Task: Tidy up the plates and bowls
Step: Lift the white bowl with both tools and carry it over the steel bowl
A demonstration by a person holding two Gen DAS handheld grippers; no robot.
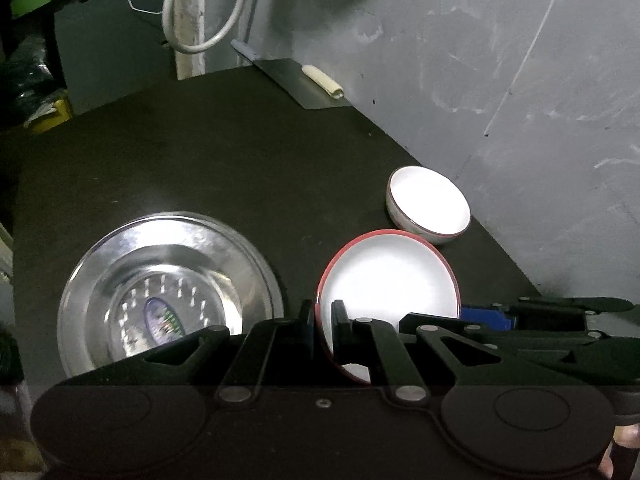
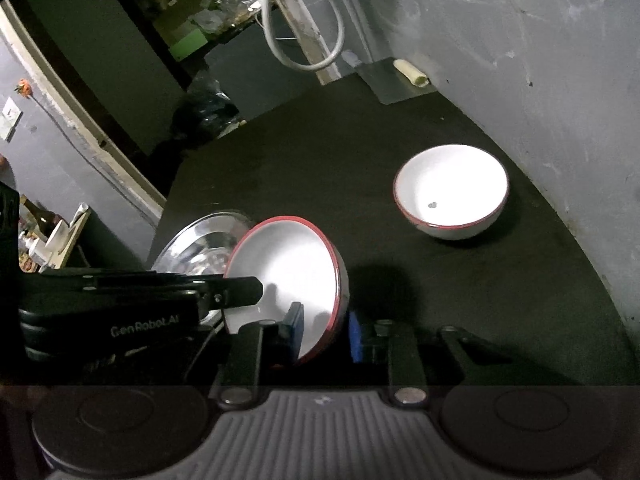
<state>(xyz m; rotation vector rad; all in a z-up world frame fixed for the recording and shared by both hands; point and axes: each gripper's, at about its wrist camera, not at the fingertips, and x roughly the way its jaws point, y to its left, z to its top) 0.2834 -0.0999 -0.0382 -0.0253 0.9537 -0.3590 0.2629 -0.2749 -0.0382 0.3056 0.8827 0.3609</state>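
The only legible writing is "GenRobot.AI", printed on the side of the left gripper point(image 2: 240, 292) as the right wrist view catches it reaching in from the left; the sticker in the steel plate point(image 1: 168, 280) is too blurred to read. Both grippers point down at the dark table point(image 1: 240, 152) and grip one red-rimmed bowl point(image 2: 286, 276), tilted on edge beside the steel plate — the left gripper point(image 1: 322, 328) pinched tight on its rim, the right gripper point(image 2: 326, 330) closed across its wall near the opposite rim. A second red-rimmed bowl point(image 2: 452, 190) stands upright farther back near the wall; only the right wrist view shows a dark speck inside it.
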